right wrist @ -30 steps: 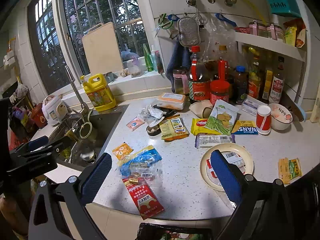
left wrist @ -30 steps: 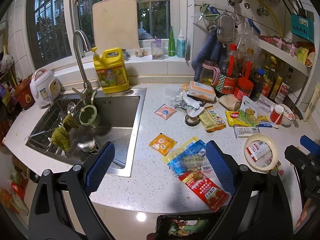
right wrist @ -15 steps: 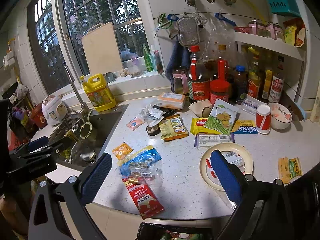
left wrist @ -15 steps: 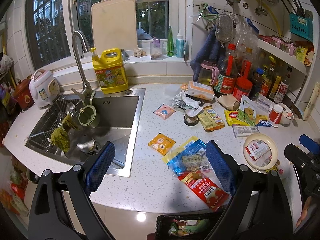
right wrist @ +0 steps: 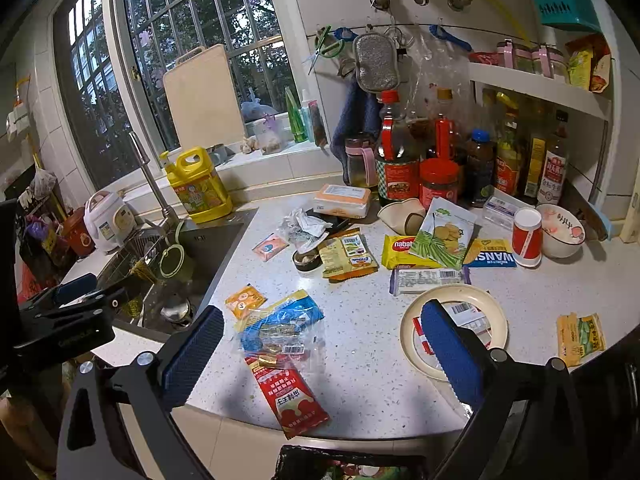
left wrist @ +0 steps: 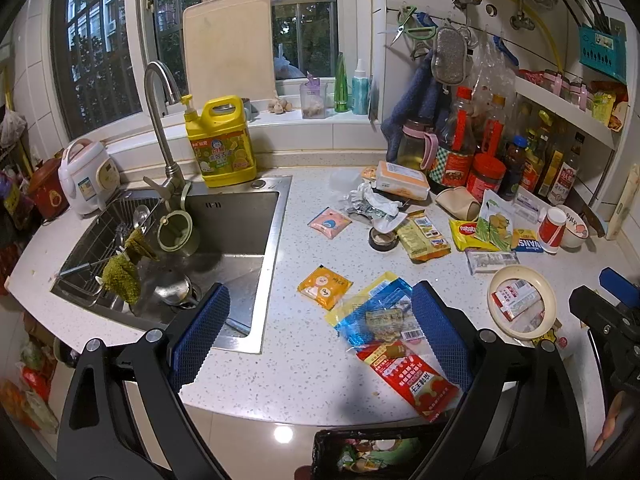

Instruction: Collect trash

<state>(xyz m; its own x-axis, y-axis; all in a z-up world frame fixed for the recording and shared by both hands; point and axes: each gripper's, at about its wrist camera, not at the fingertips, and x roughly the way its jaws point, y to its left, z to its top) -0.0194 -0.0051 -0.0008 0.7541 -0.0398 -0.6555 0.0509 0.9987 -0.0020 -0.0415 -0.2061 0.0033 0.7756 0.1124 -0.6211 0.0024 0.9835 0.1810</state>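
Wrappers litter the white counter (left wrist: 304,364): a red sachet (left wrist: 412,380) (right wrist: 286,394) at the front edge, a blue and clear bag (left wrist: 380,314) (right wrist: 280,326), an orange sachet (left wrist: 324,286) (right wrist: 245,300), a pink sachet (left wrist: 329,222) and crumpled foil (left wrist: 370,202). A black-lined trash bin (left wrist: 372,454) (right wrist: 348,466) stands below the counter's front edge. My left gripper (left wrist: 320,340) is open and empty above the front edge. My right gripper (right wrist: 320,356) is open and empty, over the red sachet.
A steel sink (left wrist: 224,236) with a tap lies to the left, with a yellow detergent jug (left wrist: 222,142) behind it. A cream plate (right wrist: 454,328) holds a wrapper. Snack packs (right wrist: 444,234), a red cup (right wrist: 528,236), a bowl and several bottles (right wrist: 400,160) crowd the back right.
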